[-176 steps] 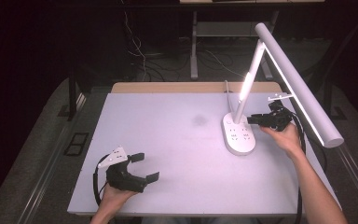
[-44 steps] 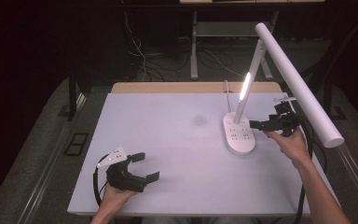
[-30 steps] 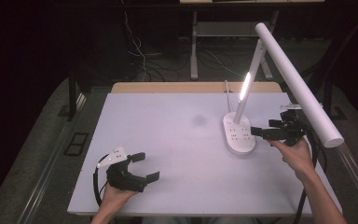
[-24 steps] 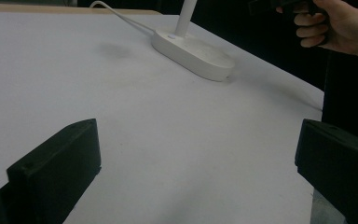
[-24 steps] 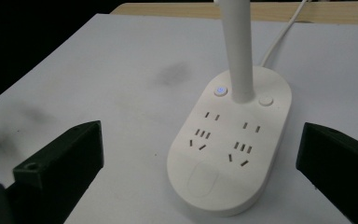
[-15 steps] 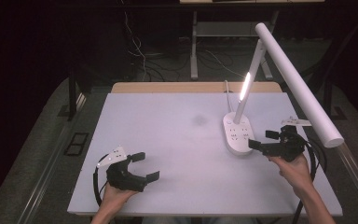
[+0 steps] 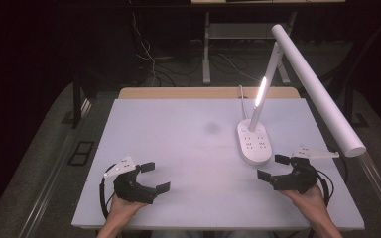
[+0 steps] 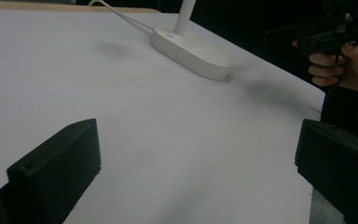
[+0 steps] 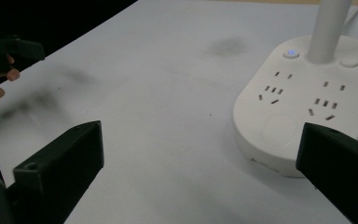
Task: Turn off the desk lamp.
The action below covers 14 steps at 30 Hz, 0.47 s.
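Right hand-held gripper (image 7: pixel 275 167): jaws wide, holding nothing, lower right of the high view, just below the lamp base | left hand-held gripper (image 7: pixel 155 177): jaws wide, holding nothing, lower left, well apart | lamp base (image 7: pixel 254 144): on the bench (image 7: pixel 178 129), right of centre, its stem (image 7: pixel 258 101) lit.

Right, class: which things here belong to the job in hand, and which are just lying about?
Job in hand:
- desk lamp, lit, its socket base on the table
- right gripper, open, beside the base
- left gripper, open, near the front edge

Lying about:
- white table
- cables on the floor beyond it
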Available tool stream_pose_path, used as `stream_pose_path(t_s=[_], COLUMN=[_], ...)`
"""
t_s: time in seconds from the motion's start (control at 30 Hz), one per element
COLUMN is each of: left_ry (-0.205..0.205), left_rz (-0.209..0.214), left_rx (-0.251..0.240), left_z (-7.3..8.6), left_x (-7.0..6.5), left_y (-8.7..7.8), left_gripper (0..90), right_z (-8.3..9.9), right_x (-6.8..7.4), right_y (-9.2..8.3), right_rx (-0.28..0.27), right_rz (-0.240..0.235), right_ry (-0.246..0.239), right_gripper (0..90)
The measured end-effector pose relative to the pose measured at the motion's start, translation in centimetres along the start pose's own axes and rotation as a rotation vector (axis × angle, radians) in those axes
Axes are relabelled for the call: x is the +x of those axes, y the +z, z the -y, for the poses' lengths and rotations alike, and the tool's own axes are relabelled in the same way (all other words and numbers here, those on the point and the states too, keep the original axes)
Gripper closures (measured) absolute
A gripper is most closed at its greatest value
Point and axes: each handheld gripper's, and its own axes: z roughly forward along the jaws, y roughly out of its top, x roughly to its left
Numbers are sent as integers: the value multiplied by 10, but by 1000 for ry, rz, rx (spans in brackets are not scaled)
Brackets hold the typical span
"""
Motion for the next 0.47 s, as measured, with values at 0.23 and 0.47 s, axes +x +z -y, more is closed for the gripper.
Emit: stream_pose_path(t_s=[0.23,0.47], left_ry=[-2,2], left_rz=[0,7], left_rx=[2,10], left_z=[0,0], left_x=[0,0], left_y=[0,1], left_gripper=[0,0], right_z=[21,32], right_x=[5,9], right_y=[0,-3], right_rx=[2,-20], right_rz=[0,11], right_ry=[-18,-35], right_gripper=[7,8])
